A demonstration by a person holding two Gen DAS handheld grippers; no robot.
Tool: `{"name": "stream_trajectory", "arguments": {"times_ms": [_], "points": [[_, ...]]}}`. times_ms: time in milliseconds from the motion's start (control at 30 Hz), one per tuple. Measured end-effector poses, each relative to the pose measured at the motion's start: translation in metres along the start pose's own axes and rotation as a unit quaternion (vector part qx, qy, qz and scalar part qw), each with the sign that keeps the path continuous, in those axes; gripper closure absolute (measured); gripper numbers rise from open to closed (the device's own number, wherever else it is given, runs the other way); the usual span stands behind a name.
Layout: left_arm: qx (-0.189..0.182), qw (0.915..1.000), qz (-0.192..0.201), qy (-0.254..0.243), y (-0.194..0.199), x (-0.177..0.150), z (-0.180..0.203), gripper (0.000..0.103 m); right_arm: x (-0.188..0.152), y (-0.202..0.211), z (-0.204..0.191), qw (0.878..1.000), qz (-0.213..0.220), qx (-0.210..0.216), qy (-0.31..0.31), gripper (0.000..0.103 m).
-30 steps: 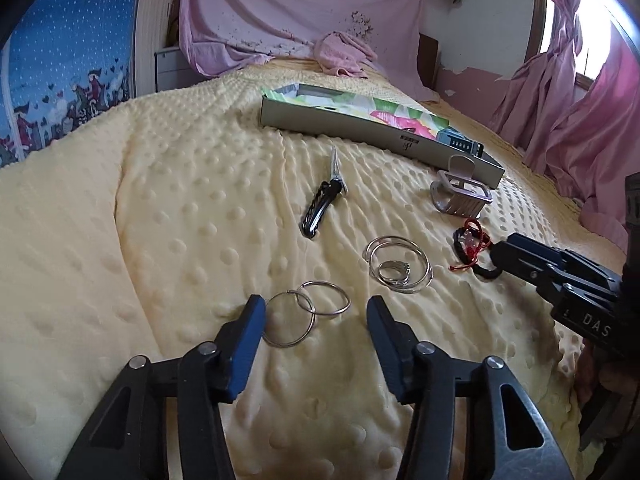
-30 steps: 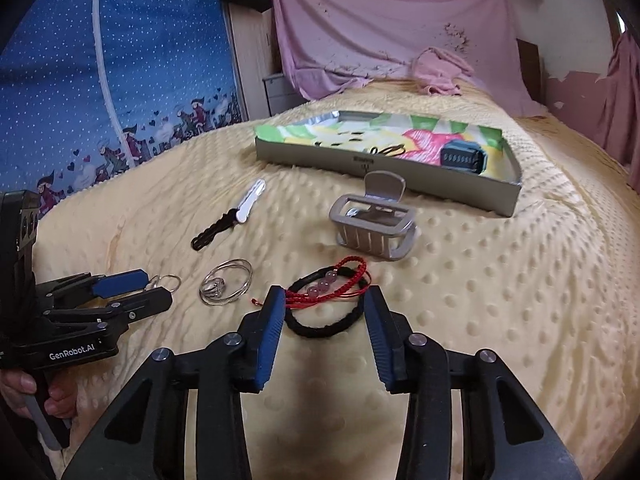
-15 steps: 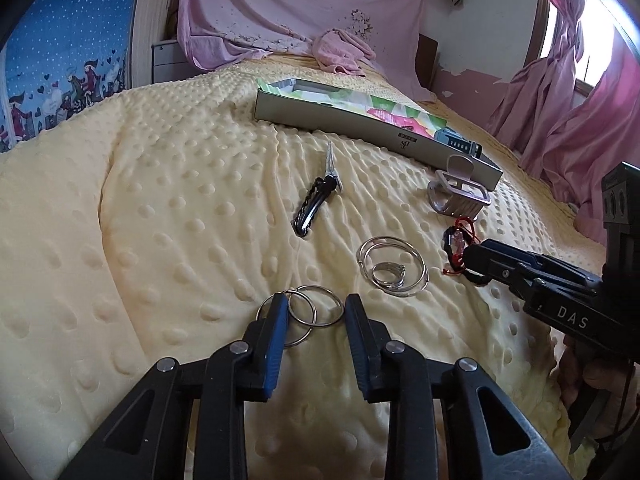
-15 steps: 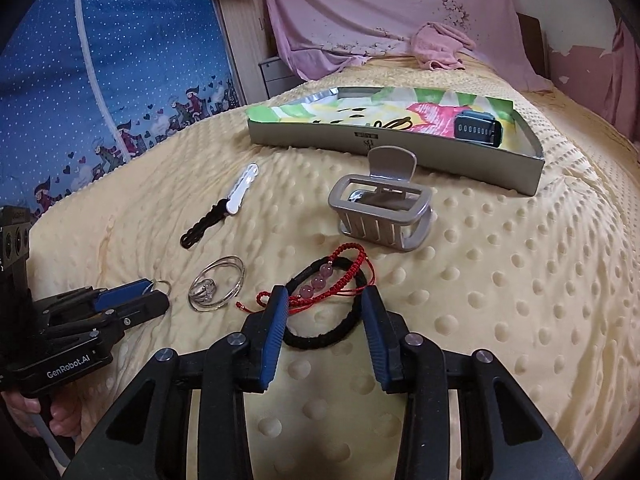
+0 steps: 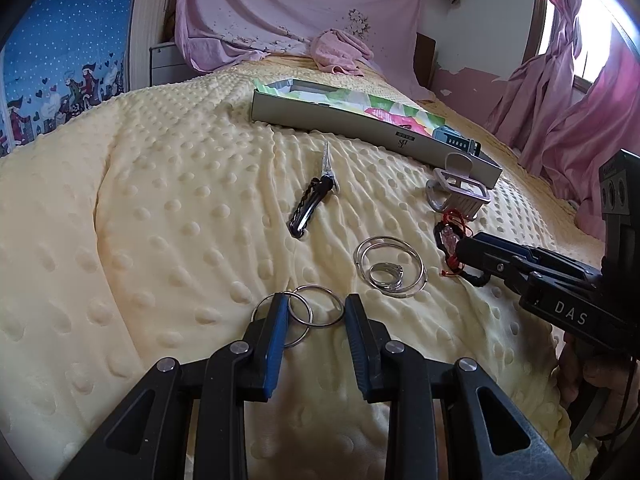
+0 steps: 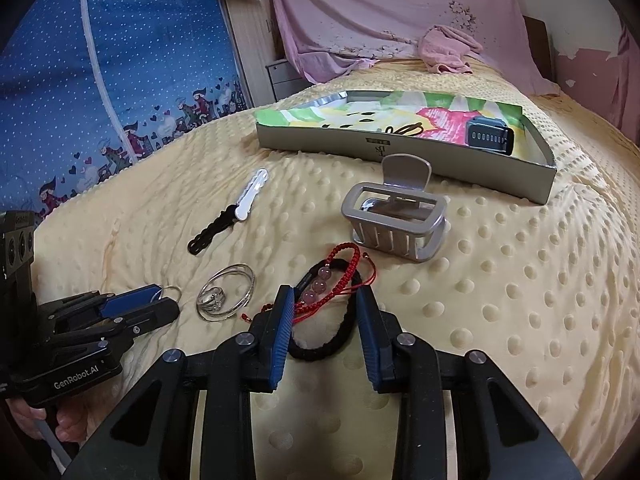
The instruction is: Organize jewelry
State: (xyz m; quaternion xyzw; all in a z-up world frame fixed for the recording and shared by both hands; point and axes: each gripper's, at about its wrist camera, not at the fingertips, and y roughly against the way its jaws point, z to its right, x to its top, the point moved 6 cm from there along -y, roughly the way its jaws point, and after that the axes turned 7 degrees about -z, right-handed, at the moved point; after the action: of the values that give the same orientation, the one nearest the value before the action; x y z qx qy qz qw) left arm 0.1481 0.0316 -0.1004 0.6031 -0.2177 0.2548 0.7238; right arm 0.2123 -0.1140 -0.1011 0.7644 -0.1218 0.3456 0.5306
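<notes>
A blue hanging [image 6: 100,92] dotted with white and edged with little cartoon figures is covering the wall on the far left, and beside it a pale wooden upright is rising beside a small drawer unit [image 6: 286,76]. A pink sheet [image 6: 400,20] is draping across the back wall, with a crumpled pink cloth [image 6: 448,50] lying at the head of the bed. The whole working surface is a cream blanket [image 6: 520,280] raised in soft bumps — it is dimpling wherever something is resting on it.

Nearest the left side, the left gripper [image 5: 312,306] is sitting low on the blanket with its jaws part-way open, straddling two linked silver hoops [image 5: 308,312]; the left pad is lying over one ring, though nothing is being squeezed. Beyond it a black-and-white hair clip [image 6: 232,212] is lying flat. Further right, larger silver bangles with a small ring [image 6: 228,292] inside them are resting apart from the hoops. Next, the right gripper [image 6: 326,308] is standing part-way open around a black cord bracelet [image 6: 340,336] tangled with a red beaded string bracelet [image 6: 344,264] — both fingers are flanking the loop without pinching it. Behind is sitting a grey claw clip [image 6: 396,220], and past that a shallow tray [image 6: 360,142] with a colourful lining is holding a dark watch [image 6: 490,136] in its right end. Pink curtains [image 5: 580,100] are hanging by the window at far right.
</notes>
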Motion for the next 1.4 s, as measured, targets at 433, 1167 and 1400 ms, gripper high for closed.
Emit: {"name": "stream_trajectory", "arguments": {"times_ms": [433, 1167, 1400], "points": [[-0.004, 1.0000, 0.002, -0.004, -0.001, 0.000, 0.002, 0.075, 0.003, -0.008, -0.004, 1.000, -0.008, 0.012, 0.013, 0.081], [-0.033, 0.9992, 0.022, -0.007, 0.005, 0.004, 0.006, 0.076, 0.020, -0.008, -0.009, 0.999, 0.024, 0.033, 0.013, 0.102], [-0.031, 0.9991, 0.024, -0.012, 0.005, 0.005, 0.008, 0.076, 0.019, -0.009, -0.011, 0.999, 0.012, 0.029, 0.016, 0.102]]}}
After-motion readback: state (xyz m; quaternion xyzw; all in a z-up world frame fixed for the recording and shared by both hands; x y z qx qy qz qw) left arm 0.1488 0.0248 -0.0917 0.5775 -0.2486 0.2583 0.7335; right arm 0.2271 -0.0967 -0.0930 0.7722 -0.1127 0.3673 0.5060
